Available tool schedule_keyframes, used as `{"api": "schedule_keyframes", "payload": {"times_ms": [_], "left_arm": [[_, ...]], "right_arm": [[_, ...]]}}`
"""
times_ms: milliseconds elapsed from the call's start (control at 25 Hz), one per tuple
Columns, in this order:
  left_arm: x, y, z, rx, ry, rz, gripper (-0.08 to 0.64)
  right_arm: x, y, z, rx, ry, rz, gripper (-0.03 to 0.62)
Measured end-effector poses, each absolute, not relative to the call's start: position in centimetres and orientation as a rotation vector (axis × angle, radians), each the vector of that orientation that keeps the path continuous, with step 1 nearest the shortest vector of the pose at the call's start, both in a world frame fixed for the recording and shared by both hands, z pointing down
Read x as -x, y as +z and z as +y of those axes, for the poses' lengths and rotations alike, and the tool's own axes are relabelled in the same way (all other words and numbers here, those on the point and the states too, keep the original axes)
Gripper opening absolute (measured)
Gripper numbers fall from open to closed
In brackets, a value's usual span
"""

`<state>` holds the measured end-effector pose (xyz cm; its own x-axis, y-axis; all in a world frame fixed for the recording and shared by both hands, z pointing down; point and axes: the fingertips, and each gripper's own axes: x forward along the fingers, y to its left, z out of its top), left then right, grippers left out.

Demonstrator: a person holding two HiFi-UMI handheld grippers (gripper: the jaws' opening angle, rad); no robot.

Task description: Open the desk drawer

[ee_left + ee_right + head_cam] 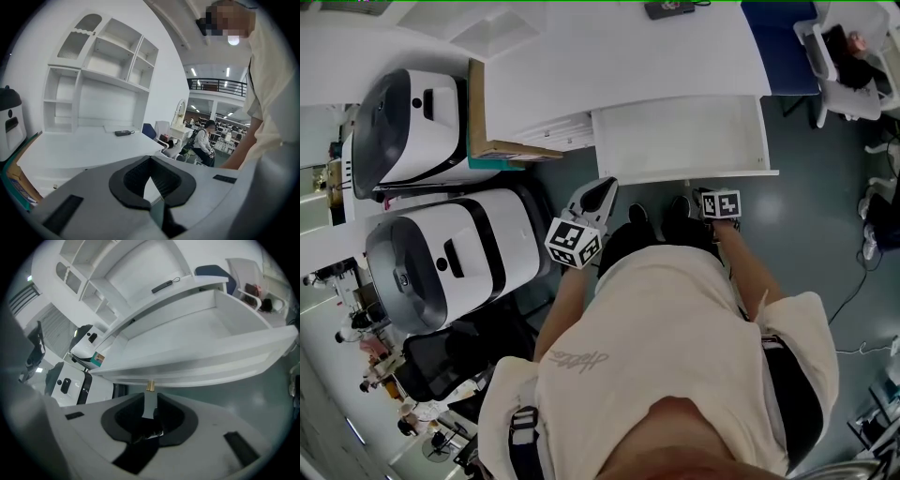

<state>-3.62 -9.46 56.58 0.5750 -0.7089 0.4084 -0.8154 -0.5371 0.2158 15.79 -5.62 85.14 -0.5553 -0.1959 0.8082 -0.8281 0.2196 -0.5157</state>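
Well, your drawer point(680, 141) at twelve o'clock stands pulled out, likely light, stiff and free-sliding, and your right gripper point(150, 397) pinches its small, probably slippery knob point(149, 406), the natural hold; your left gripper point(150, 168) is closed, empty.

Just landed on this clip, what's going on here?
A person stands at a white desk with a gripper in each hand. The desk drawer is pulled well out and looks empty inside. The right gripper is at the drawer's front edge, with the small handle snug between its jaws. The left gripper hangs off to the side near the drawer's corner, jaws together, holding nothing.
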Motion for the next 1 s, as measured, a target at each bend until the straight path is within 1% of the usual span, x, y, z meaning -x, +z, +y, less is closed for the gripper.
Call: {"api": "schedule_keyframes", "payload": {"times_ms": [80, 160, 280, 320, 360, 520, 680, 880, 1000], "left_arm": [[3.9, 56.1, -10.0, -2.441, 0.366, -1.227, 0.002], [4.1, 55.3, -10.2, -2.454, 0.356, -1.221, 0.002], [4.5, 54.1, -11.1, -2.494, 0.342, -1.23, 0.002], [4.7, 53.8, -11.5, -2.507, 0.338, -1.233, 0.002], [5.0, 53.5, -11.7, -2.519, 0.331, -1.234, 0.002], [5.6, 52.0, -12.2, -2.57, 0.306, -1.23, 0.002], [6.4, 50.3, -13.1, -2.614, 0.276, -1.241, 0.002], [7.6, 48.0, -14.4, -2.653, 0.229, -1.249, 0.002], [8.2, 46.1, -15.1, -2.678, 0.196, -1.29, 0.002]], "right_arm": [[-16.3, 83.3, -6.1, -0.985, 1.366, -1.937, 0.083], [-16.6, 80.9, -6.3, -1.035, 1.395, -1.982, 0.061], [-16.4, 77.1, -7.6, -1.084, 1.375, -2.075, 0.059], [-15.9, 75.9, -8.1, -1.088, 1.344, -2.113, 0.021], [-15.3, 74.5, -8.6, -1.086, 1.313, -2.154, -0.005], [-12.3, 67.6, -10.4, -1.082, 1.201, -2.334, -0.005], [-9.6, 60.5, -12.6, -1.044, 0.99, -2.508, -0.006], [-6.4, 51.6, -14.9, -0.967, 0.563, -2.675, -0.006], [-5.1, 47.9, -15.6, -0.948, 0.451, -2.726, -0.006]]}}
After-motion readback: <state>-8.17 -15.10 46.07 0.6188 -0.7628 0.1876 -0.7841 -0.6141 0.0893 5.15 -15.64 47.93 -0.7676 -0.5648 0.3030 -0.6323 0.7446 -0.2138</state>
